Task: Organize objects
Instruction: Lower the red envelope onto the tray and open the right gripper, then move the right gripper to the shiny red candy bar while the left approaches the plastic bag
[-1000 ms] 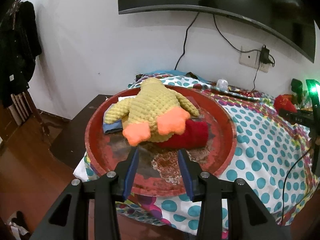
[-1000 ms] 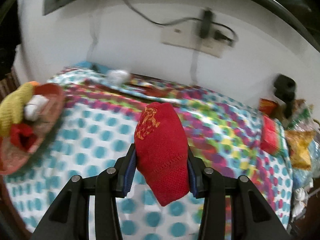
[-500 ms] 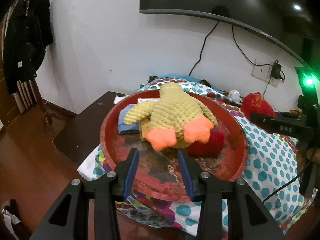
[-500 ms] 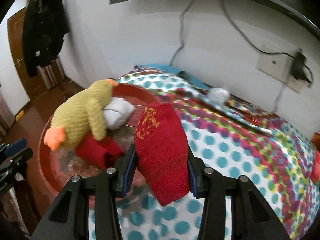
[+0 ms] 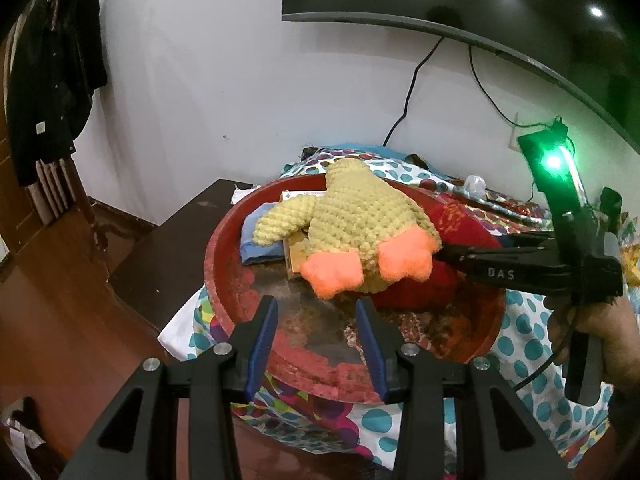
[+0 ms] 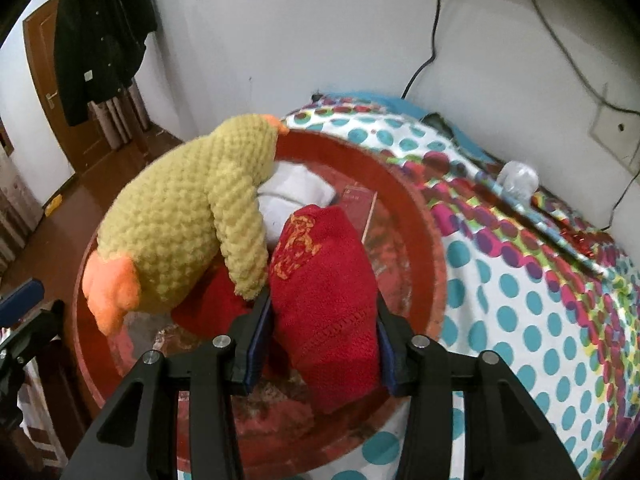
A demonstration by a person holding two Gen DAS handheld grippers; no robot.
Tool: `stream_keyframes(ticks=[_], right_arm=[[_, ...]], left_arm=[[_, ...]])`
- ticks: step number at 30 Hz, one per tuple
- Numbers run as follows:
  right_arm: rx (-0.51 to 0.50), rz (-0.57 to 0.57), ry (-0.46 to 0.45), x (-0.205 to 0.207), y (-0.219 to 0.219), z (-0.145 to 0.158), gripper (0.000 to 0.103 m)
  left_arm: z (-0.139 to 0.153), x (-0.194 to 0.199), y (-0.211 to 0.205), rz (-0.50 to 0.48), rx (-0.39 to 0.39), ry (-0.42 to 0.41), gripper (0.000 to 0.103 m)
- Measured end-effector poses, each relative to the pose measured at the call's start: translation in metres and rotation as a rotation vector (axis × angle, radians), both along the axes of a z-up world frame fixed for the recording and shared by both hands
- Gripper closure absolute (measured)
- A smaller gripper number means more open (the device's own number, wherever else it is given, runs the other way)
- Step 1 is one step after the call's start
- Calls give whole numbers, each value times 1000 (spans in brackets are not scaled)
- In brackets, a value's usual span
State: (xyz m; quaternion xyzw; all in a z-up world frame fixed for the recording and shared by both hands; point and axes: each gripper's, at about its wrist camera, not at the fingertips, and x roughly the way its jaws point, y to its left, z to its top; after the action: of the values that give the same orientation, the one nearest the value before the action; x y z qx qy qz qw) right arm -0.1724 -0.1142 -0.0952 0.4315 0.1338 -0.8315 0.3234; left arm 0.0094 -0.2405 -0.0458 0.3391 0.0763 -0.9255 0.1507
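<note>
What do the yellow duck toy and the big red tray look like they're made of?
The duck toy looks like crocheted chunky yarn: bumpy stitch rows, fuzzy orange feet. The red tray seems rigid, probably painted metal or wood; its red coat is worn off in patches, baring a dull dark surface. Which one is unclear.

Black tongs (image 5: 316, 332), blue pads (image 5: 262, 344), silver screws; "DAS" lettering, green light.

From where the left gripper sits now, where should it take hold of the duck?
Grip one orange foot, coming straight ahead from the near rim of the red tray. The duck lies feet toward the open left gripper, and each foot juts out as a small lobe narrower than the gap between the fingers.
</note>
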Motion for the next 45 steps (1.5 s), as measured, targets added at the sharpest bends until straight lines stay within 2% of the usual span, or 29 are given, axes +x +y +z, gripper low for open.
stream_keyframes(ticks=[6,9,15,17,23,27,29,32,35,37,40,42,45], right_arm=[[-18,2,26,3,14,11,49],[-51,-3,38,4,29,25,37],[-102,-55,68,-1,71,51,37],[-75,-106,98,-8,91,54,37],[-15,-309,99,-52,176,49,38],[-46,-400,77,-89,219,40,38],[-48,-410,84,-109,227,34,38],[-16,-365,109,-137,223,23,38],[7,-321,97,-171,214,4,46],[27,-305,81,-190,210,-8,53],[28,-274,69,-209,207,-21,53],[21,-255,59,-217,207,-28,53],[17,-226,45,-223,208,-37,53]], left_arm=[[-2,-2,-1,-1,1,-3,62],[-5,-3,-2,0,8,-18,62],[-4,-3,2,-10,-3,-16,62],[-3,-2,3,-12,-5,-11,62],[-3,-4,10,-41,-6,-12,62],[-3,-4,18,-75,-35,-2,62],[-3,-4,25,-94,-49,5,62],[-3,-5,38,-127,-109,5,61],[-1,-11,53,-145,-166,-11,61],[7,-18,66,-190,-148,-4,61],[24,-38,93,-320,-178,-13,61],[38,-57,112,-414,-207,-1,52],[53,-90,131,-507,-204,10,48]])
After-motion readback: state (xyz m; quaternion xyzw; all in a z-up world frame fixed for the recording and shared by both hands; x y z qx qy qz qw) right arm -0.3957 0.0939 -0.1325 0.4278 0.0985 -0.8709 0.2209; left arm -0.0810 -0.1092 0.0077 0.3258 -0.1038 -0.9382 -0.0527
